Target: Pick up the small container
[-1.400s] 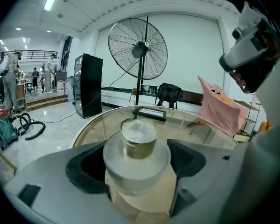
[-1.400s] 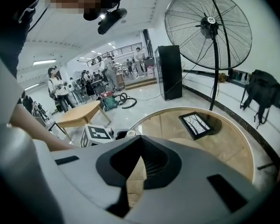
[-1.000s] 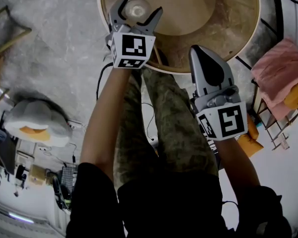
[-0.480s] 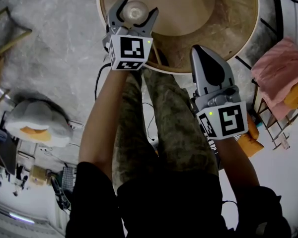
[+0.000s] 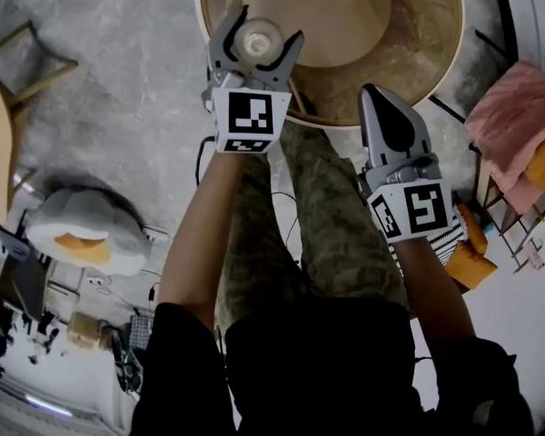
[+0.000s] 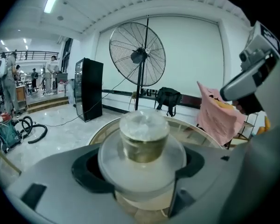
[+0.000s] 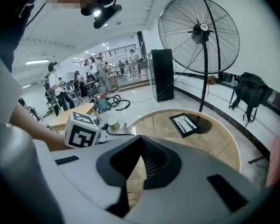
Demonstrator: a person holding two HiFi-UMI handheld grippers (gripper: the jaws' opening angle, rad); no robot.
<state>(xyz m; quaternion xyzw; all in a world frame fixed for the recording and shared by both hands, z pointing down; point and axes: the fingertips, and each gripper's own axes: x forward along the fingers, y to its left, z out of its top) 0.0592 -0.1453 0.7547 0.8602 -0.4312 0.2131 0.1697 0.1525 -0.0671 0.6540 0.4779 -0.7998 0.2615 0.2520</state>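
Claw on my left (image 5: 269,25): a second ago my jaws stood a shade wider around the small container (image 6: 143,141). They have just been closing with it between them, and now both press on its wide rim. In the head view, claw and table sit a little further right than before.
Claw on my right (image 5: 382,100): jaws together, nothing in them — the tip overlaps the table's near edge in the head view.
Trousers (image 5: 331,216): my own, camouflage, below both arms.
Container: pale lid, brownish body, upright, seated between my left jaws, with the table's rim showing behind and below it.
Table (image 5: 427,53): round and wooden; a black frame (image 7: 185,123) lies flat on its far part, well apart from both claws.
Beyond: pink cloth (image 5: 513,121) off to the right — then a tall pedestal fan (image 6: 137,55) and a black cabinet (image 6: 88,94) near the far wall.
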